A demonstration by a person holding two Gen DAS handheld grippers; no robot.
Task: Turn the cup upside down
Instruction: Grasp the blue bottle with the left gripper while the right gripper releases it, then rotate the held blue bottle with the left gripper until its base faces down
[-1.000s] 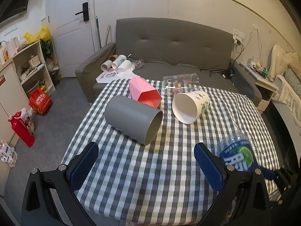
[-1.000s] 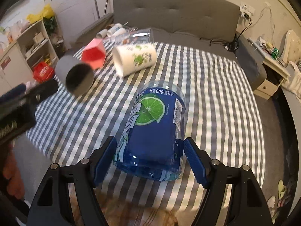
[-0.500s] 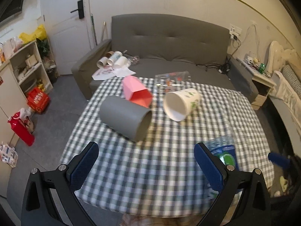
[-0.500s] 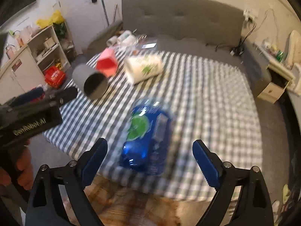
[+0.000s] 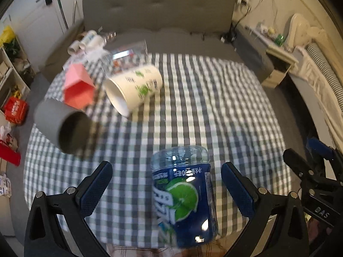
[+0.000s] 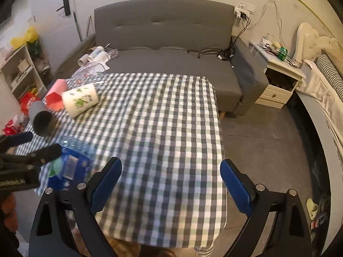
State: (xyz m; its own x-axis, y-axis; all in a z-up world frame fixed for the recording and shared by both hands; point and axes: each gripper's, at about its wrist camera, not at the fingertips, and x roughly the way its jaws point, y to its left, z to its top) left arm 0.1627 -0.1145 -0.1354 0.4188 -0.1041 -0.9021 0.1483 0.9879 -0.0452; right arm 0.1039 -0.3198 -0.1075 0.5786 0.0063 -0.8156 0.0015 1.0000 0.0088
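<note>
Blue cup (image 5: 184, 194) lies on side at near edge of checked surface (image 5: 214, 111), between fingers of left claw (image 5: 167, 189), not touching them. Left claw spread wide. Right claw (image 6: 170, 185) spread wide too, holds nothing; blue cup (image 6: 66, 165) sits off to its left. Five cups: blue, gray (image 5: 61, 125), pink (image 5: 79, 86), white (image 5: 134, 88), clear (image 5: 128, 54). All lie on side. Only right view shows floor (image 6: 265, 150) and whole sofa (image 6: 167, 42).

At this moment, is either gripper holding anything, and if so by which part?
Nothing is held. The left gripper is open, its pads either side of the blue-labelled cup lying on the table without touching it. The right gripper is open over bare tablecloth.
</note>
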